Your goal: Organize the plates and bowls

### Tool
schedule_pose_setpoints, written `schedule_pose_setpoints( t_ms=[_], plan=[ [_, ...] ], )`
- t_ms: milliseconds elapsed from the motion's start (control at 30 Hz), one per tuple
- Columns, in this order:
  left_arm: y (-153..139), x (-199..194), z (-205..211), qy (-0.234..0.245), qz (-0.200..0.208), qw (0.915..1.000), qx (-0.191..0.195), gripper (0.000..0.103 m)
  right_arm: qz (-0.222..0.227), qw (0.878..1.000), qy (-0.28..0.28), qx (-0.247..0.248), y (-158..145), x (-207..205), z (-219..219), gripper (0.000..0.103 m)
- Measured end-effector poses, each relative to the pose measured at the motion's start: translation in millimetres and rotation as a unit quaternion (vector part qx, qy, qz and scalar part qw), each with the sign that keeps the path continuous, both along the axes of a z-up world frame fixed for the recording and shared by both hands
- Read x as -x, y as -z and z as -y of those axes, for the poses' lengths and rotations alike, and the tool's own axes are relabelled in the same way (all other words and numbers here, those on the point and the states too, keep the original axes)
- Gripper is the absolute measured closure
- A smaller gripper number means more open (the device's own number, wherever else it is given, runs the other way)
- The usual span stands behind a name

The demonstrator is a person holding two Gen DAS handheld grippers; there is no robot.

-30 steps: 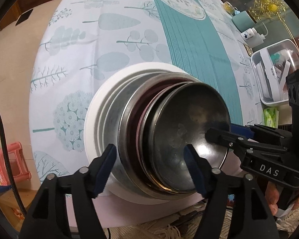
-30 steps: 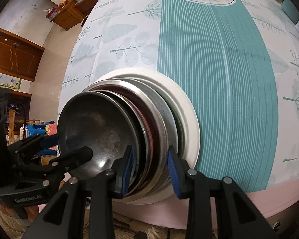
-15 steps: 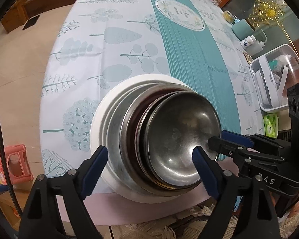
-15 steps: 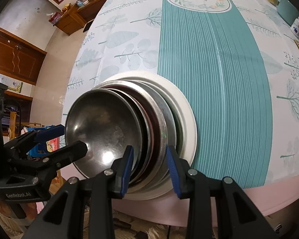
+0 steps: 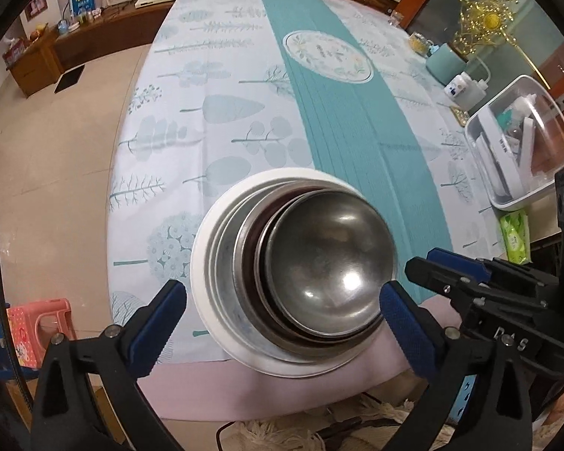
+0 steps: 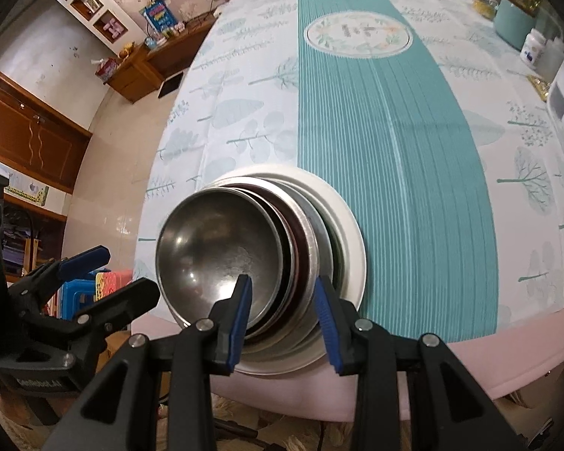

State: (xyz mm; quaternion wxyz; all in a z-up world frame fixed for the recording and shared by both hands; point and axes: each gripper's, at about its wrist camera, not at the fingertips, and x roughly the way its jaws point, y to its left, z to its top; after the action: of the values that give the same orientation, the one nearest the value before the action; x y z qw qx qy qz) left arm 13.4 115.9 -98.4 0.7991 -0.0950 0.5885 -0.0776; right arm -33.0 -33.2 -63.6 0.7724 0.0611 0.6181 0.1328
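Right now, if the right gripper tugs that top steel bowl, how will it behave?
The top steel bowl looks polished, so it is probably slippery against the pads. It sits nested off-centre in the stack, toward the table edge, so a sideways pull may drag the dishes beneath. Likely stiff and light; the white plate underneath seems the fragile one.

floor: beige tile | sideboard: low, wood (cluttered top) | wall cabinet: brown

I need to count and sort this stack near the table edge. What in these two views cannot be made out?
- Dishes under the top steel bowl: both views show only rims, so count and depth are hidden.
- White plate at the bottom: its face is covered by the stack.
- Clear box contents: left view, small and at the frame edge.
- Stack's near rim: right view, behind the right gripper fingers.
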Motion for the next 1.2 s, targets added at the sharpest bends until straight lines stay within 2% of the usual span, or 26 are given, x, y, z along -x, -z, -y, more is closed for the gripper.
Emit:
schedule_pose_setpoints(
  t_ms=[200,333,467,667,833,1200],
  plan=[
    [-25.3,10.0,3.3,-0.012,0.032,0.9993,-0.012,0.001,0.036,0.999,0.012,0.003,-22.0,13.1,1.0,0.068],
    [-45.1,18.5,5.8,-0.019,0.064,0.9976,-0.020,0.001,0.078,0.997,0.020,0.010,-43.8,22.3,-0.1,0.061],
    [-61.2,26.5,9.9,-0.025,0.090,0.9952,-0.032,0.001,0.111,0.993,0.029,0.013,-62.4,31.5,0.4,0.059],
    [-83.1,43.7,20.5,-0.040,0.121,0.9890,-0.075,0.001,0.143,0.988,0.044,0.027,-80.4,45.2,5.2,0.057],
    [-99.4,56.7,28.3,-0.048,0.145,0.9831,-0.101,0.001,0.153,0.986,0.053,0.029,-88.6,54.7,10.6,0.057],
    [-107.6,67.6,34.9,-0.069,0.152,0.9808,-0.100,0.001,0.165,0.984,0.055,0.048,-98.4,64.3,16.5,0.057]
  ],
)
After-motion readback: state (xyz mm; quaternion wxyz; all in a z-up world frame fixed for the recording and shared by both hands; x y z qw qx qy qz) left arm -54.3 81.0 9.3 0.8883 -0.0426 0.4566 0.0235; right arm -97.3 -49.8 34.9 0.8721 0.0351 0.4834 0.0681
